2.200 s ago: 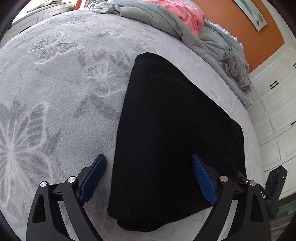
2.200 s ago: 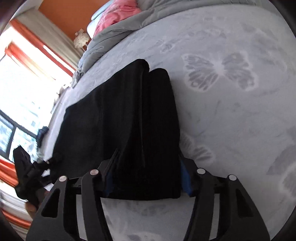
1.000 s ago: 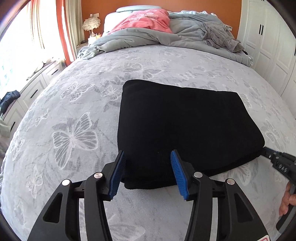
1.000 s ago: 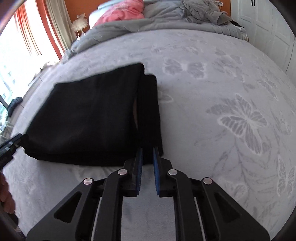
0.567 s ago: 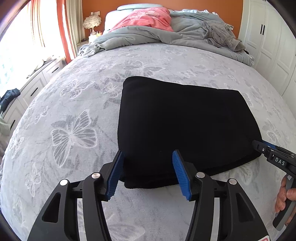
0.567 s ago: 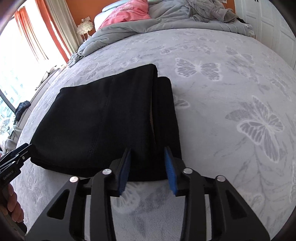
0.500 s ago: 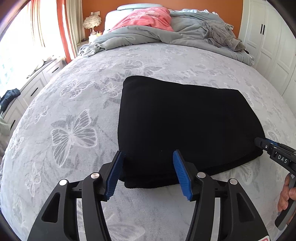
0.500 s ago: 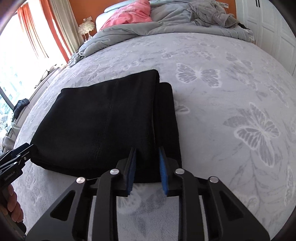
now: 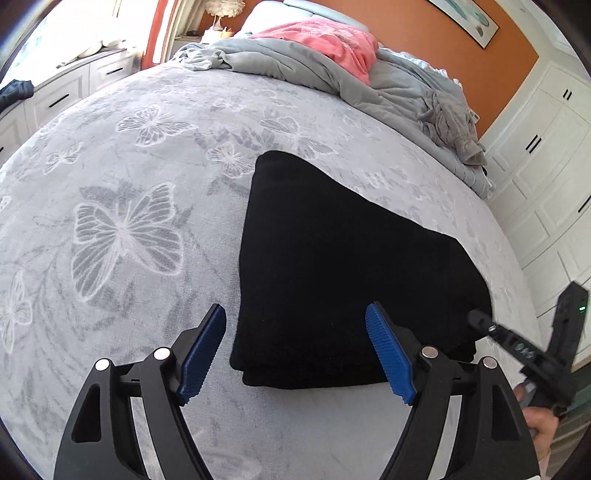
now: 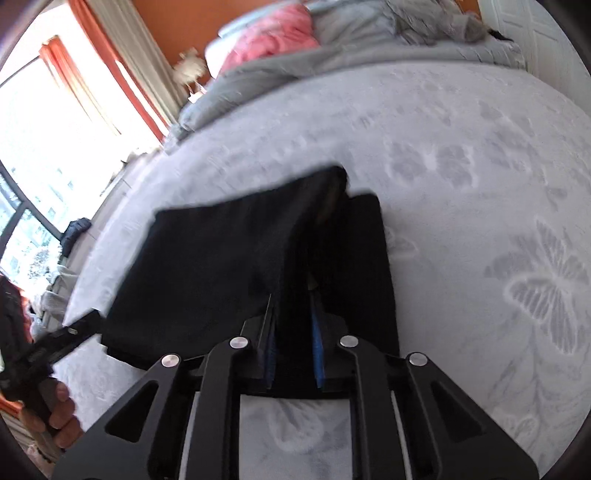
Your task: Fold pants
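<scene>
Left wrist: pants (image 9: 343,266) on butterfly bedspread (image 9: 122,229)

This is a bedroom in a home: a wide bed covered by a pale grey plush blanket printed with butterflies (image 9: 140,206) fills both views, with a rumpled grey duvet (image 9: 295,62) and a coral-pink pillow (image 9: 336,40) bunched at its head. Behind it stands an orange-painted wall (image 9: 491,74) bearing a framed picture (image 9: 465,16), with white panelled wardrobe doors with black handles (image 9: 546,155) on one side. On the other, a white drawer unit (image 9: 62,96) sits under a bright window hung with orange and cream curtains (image 10: 122,70).
</scene>
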A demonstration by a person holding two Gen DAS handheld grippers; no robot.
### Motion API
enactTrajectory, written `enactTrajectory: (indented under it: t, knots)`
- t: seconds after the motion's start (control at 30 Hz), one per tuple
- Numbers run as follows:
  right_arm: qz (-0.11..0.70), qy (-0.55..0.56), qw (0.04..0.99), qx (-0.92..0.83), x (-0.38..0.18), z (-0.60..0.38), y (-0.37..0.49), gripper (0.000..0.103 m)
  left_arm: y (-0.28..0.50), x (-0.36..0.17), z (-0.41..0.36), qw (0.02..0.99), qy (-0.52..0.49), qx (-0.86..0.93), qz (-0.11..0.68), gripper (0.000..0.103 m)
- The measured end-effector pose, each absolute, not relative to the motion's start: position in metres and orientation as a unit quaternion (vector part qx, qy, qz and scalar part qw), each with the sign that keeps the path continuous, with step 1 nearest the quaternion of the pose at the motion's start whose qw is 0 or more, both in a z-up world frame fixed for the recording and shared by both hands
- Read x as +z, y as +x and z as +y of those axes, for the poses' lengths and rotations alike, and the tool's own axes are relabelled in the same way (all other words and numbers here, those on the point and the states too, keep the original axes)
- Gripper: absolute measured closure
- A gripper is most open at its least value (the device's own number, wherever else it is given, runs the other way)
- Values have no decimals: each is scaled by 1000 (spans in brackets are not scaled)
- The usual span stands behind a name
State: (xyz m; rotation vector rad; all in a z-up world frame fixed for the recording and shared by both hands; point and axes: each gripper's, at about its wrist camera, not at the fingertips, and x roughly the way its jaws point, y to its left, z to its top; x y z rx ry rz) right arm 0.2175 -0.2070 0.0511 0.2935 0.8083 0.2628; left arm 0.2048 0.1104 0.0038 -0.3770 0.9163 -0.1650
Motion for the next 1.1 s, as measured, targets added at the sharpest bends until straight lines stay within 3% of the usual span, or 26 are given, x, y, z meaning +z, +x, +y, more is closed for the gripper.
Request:
enactTrajectory:
  t: [0.1, 0.17, 0.2, 0.3, 0.37, 0.43, 0.53, 0.6, 0.73, 0.83, 0.87, 0.93, 1.0, 1.1]
  knots:
    - [380, 75, 917, 94, 61, -208, 207, 88, 203, 11, 111, 887, -168, -74, 425, 27]
    - [467, 68, 879, 64, 4, -221, 222, 85, 205, 9, 110, 886, -164, -81, 426, 25]
    - [497, 76, 862, 57, -17, -225, 224, 79, 206, 6, 109, 884, -163, -81, 431, 25]
    - [465, 108, 876, 62, -8, -231, 212, 68, 211, -6, 112, 866, -188, -91, 454, 25]
    - [450, 115, 883, 69, 7, -230, 214, 66, 214, -11, 118, 859, -207, -92, 458, 25]
    - [433, 138, 888, 73, 13, -233, 224, 40, 217, -13, 125, 856, -227, -90, 456, 20]
    - [456, 152, 874, 65, -1, -238, 259, 32, 225, -22, 134, 838, -267, -101, 464, 17]
    - [470, 154, 867, 59, -13, -235, 282, 33, 231, -31, 135, 823, -284, -104, 481, 17]
    - [456, 103, 881, 68, -2, -215, 306, 80, 232, -32, 135, 828, -283, -101, 474, 17]
    - [413, 122, 900, 70, 11, -228, 298, 92, 234, -23, 130, 845, -249, -100, 462, 17]
    - [426, 107, 897, 46, -2, -232, 303, 91, 235, -22, 127, 850, -239, -99, 459, 17]
    - [455, 110, 883, 30, -27, -242, 304, 70, 239, -24, 120, 852, -223, -100, 463, 17]
    - [441, 146, 885, 30, -9, -257, 285, 51, 242, -33, 115, 840, -232, -109, 479, 17]
    - [436, 169, 883, 42, 3, -273, 255, 35, 246, -47, 113, 818, -259, -122, 500, 17]
